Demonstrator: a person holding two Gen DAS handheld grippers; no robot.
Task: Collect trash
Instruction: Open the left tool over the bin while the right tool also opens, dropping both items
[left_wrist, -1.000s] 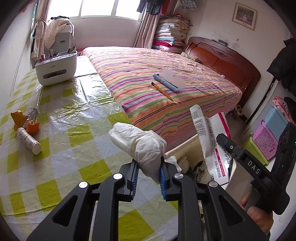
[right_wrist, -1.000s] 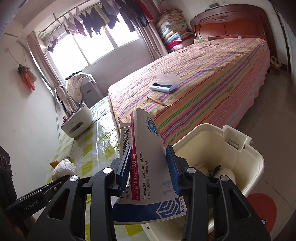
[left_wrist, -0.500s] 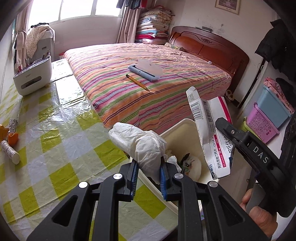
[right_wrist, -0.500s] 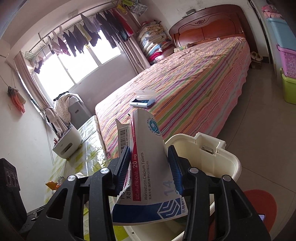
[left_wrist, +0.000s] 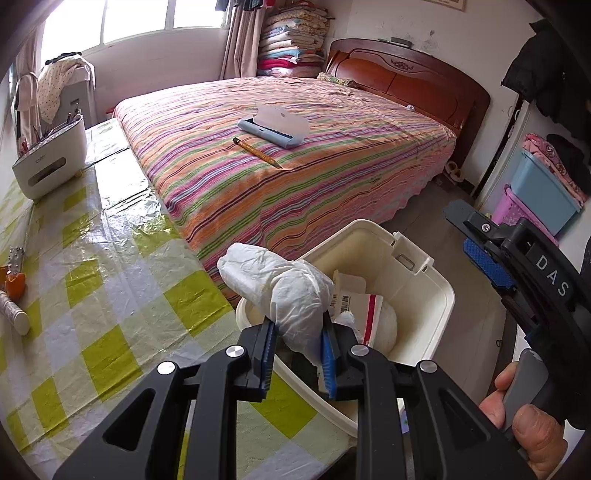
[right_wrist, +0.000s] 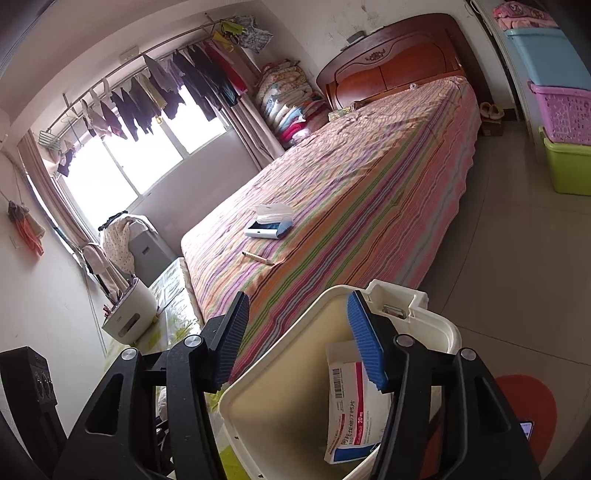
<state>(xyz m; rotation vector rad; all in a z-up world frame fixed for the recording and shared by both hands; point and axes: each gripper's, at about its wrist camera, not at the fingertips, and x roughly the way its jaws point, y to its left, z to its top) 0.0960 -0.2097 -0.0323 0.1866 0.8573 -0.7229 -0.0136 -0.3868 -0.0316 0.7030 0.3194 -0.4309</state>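
Two grippers, left gripper (left_wrist: 297, 352) pinching crumpled tissue (left_wrist: 280, 288), right gripper (right_wrist: 299, 339) spread, empty

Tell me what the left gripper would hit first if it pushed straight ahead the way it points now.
Likely the white bin. The left gripper, shut on a crumpled white bag, points down over the bin's near rim, so the bag would probably meet the medicine box and other trash inside first. Depth is unclear.

Crumpled white wrapper (left_wrist: 284, 291) upright above the cream bin (left_wrist: 439, 306), flattened red-and-white medicine box (right_wrist: 351, 410) lying inside it
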